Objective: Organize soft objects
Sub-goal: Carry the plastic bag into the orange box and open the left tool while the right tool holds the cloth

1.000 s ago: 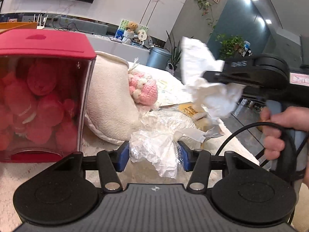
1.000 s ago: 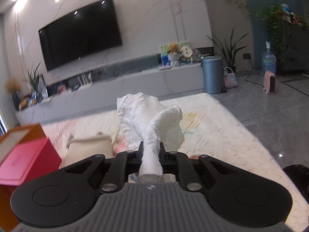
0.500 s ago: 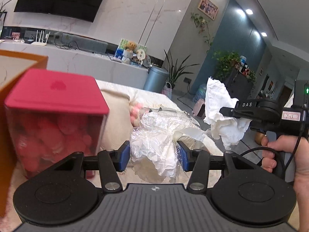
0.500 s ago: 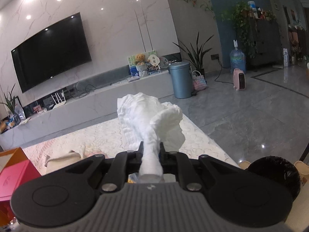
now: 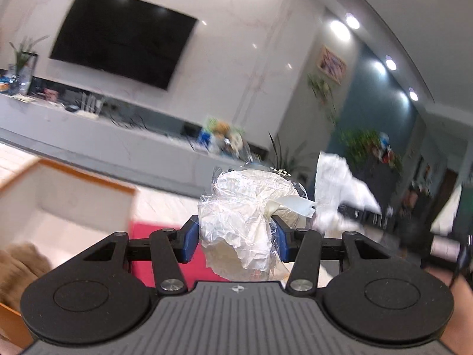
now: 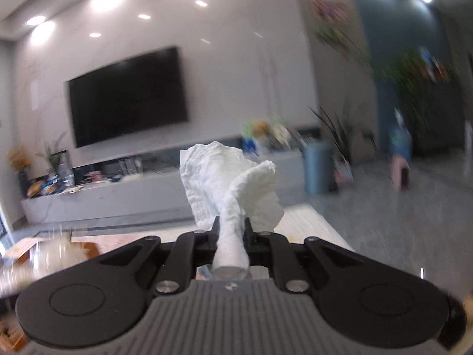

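Your left gripper [image 5: 236, 241] clamps its blue pads on a crumpled plastic bundle [image 5: 246, 222] – held in the air, above the red lid [image 5: 189, 266] beside the open orange-rimmed box [image 5: 74, 195]. Your right gripper [image 6: 232, 232] pinches narrow on a white tissue [image 6: 227, 189], also raised.

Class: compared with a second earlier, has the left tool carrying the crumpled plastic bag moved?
Yes. The left tool rose: the red-lidded box now sits low behind its blue pads.

Bright ceiling spotlights [image 5: 351, 23] flare white and glare off the glossy wall [image 6: 236, 74]. Motion blur smears both backgrounds; fisheye bends edges, corners black.
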The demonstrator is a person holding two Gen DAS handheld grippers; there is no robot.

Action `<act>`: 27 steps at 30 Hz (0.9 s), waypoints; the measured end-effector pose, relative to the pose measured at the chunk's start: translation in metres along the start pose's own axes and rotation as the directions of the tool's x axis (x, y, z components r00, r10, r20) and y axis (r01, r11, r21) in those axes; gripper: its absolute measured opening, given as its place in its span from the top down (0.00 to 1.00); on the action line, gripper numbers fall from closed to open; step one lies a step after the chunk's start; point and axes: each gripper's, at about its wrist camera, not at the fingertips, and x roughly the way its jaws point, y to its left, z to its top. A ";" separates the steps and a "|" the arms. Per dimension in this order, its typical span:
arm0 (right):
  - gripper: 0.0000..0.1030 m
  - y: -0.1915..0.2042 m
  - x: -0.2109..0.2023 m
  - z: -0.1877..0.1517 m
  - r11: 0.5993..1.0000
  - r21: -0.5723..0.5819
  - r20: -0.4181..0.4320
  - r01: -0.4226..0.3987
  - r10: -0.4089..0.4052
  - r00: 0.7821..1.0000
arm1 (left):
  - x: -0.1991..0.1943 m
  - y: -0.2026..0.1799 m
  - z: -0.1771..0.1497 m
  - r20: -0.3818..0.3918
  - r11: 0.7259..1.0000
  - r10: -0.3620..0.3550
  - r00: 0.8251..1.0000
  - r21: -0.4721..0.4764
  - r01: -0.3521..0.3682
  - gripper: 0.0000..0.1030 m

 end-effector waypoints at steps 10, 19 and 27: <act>0.91 0.134 -0.027 0.027 0.993 -0.008 -0.007 -0.115 0.115 0.993 | -0.031 0.082 0.026 0.013 0.984 0.115 0.993 -0.137 -0.112 0.44; 0.91 0.183 -0.010 -0.001 0.975 -0.057 -0.109 -0.217 0.210 0.972 | -0.004 0.131 0.002 -0.161 0.968 0.120 0.980 -0.201 -0.152 0.44; 0.91 0.178 0.012 -0.020 0.970 -0.058 -0.175 -0.237 0.224 0.959 | 0.012 0.123 -0.025 -0.240 0.958 0.259 0.936 -0.062 -0.281 0.44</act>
